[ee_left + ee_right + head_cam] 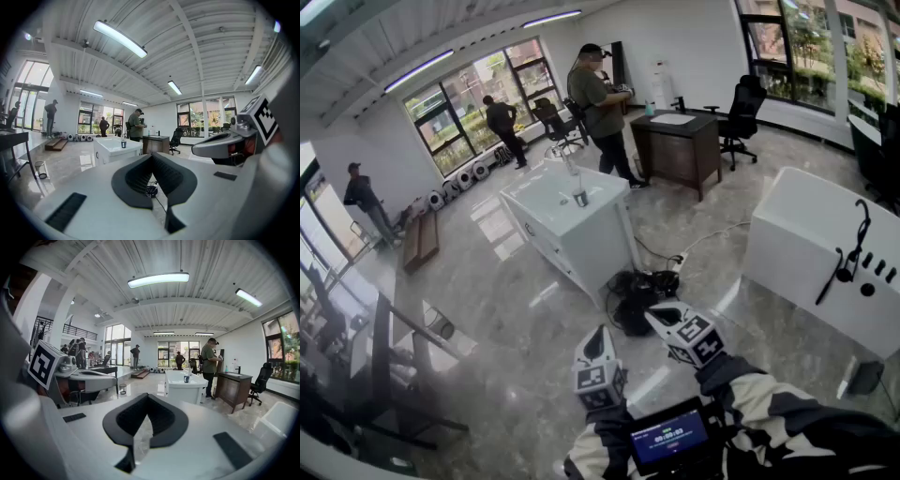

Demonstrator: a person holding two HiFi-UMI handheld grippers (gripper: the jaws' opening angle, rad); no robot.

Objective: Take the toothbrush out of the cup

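Task not started. Near: left gripper (151, 155) and right gripper (146, 395) are both closed on nothing, held close to the body and well apart from the target. Farther out, mid-room: white counter (546, 192) with the cup (579, 198) upright on top. The toothbrush (573, 175) stands in the cup, the only content visible. Left to do: approach, grip, lift out.

Black-and-white patterned sleeves (769, 412). White plastic left gripper (598, 335) and right gripper (656, 315), each topped by a cube (600, 382) with black square markers; black ribbed pads (133, 176) inside. Small blue-lit screen (668, 438) between the sleeves.
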